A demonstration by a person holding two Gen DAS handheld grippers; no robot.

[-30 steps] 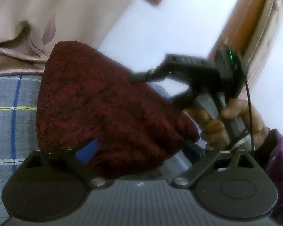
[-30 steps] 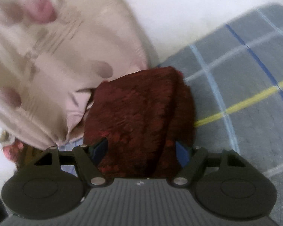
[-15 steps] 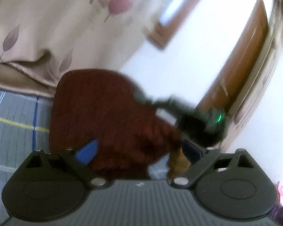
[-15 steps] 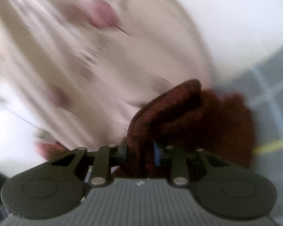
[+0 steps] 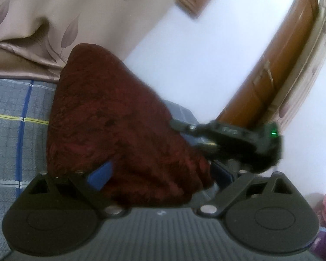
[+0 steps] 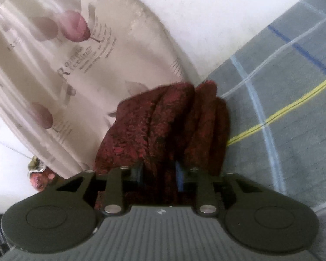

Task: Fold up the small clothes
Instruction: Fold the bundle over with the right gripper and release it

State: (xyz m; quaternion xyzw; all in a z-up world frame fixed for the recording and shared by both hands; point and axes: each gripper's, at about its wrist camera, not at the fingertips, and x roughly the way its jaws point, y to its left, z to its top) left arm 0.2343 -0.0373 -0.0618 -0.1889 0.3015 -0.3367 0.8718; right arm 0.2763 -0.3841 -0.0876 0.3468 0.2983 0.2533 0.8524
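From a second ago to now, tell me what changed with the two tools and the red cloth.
The right tool closed: a second ago its fingers stood wide on either side of the dark red cloth, now they pinch a bunched fold of it. The left tool stayed open with the cloth between its fingers. The cloth is still partly over the grey checked bedsheet, beside the beige curtain.

Small garment (image 5: 110,126): dark red fabric with a black leaf-like pattern, bunched into a rounded mound with several lengthwise folds (image 6: 163,128). It rests on the grey checked bedspread (image 5: 13,143), at the edge nearest the beige curtain (image 6: 60,71). One end is gathered into a narrow bundle and raised off the bedspread; whether the rest lies flat cannot be told.
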